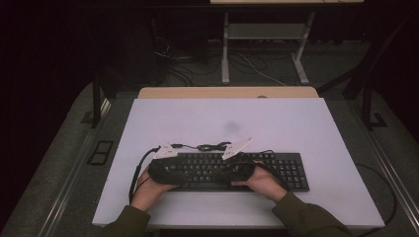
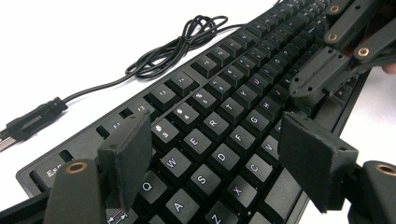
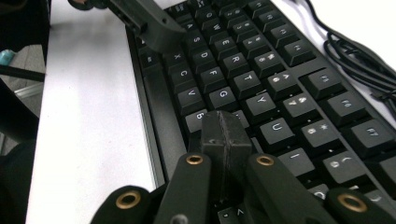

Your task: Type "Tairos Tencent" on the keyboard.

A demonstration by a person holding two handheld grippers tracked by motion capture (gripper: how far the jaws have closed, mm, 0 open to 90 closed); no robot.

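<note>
I have both grippers low over the black keyboard [image 1: 232,170], which lies flat near the 6 o'clock edge of the white table [image 1: 227,123]. My left gripper [image 2: 215,154] is spread wide above the letter keys. My right gripper [image 3: 225,137] is pressed together, its tip by the B key [image 3: 196,119]. To press well, I should push one key straight down, softly.

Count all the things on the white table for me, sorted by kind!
Keyboard: 1
Keyboard cable with its plug: 1
Grippers, left gripper and right gripper: 2
Total: 4
</note>
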